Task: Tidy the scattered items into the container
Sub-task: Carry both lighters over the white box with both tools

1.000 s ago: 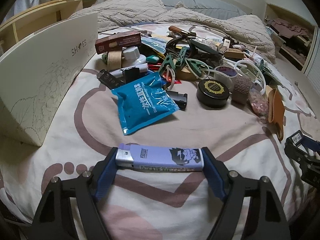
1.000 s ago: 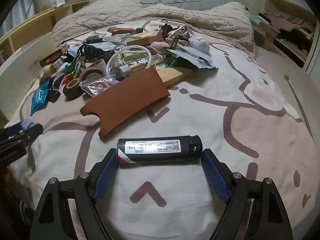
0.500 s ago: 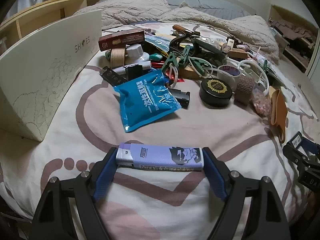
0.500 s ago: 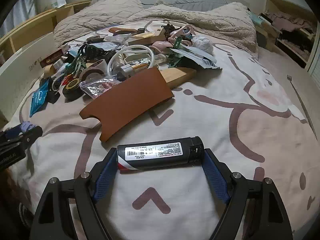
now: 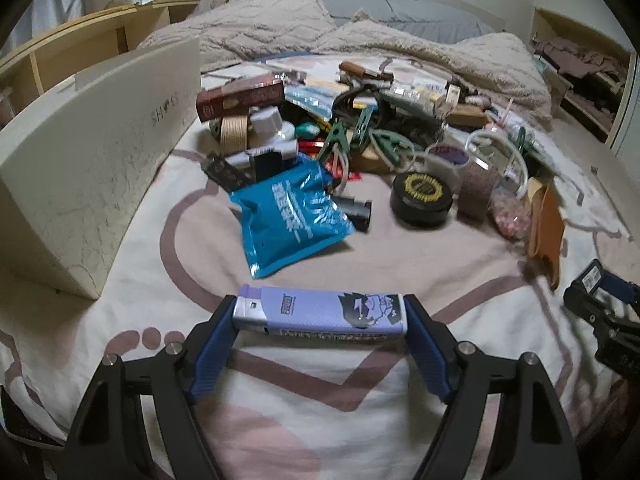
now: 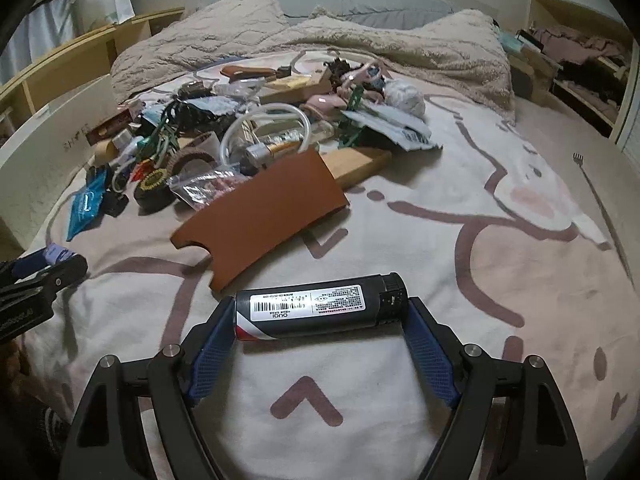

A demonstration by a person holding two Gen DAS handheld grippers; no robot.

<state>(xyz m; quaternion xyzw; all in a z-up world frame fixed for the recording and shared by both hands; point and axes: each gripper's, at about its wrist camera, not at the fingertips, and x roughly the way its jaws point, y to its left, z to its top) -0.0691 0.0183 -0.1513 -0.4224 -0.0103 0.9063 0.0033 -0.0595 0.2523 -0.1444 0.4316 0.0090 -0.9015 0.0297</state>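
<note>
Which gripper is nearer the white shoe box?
Left. The left gripper, holding a purple lighter, is just right of the shoe box. The right gripper, holding a black lighter, is further right, beyond it.

Both wrist views angled down, near bed [image 5: 460,264]; share clutter pile [image 6: 224,148], slightly blurred

Left gripper [image 5: 320,316] tilts downward over the bed, jaws clamped endwise on a purple lighter [image 5: 320,314]. Right gripper [image 6: 320,314] likewise grips a black lighter [image 6: 320,312].
</note>
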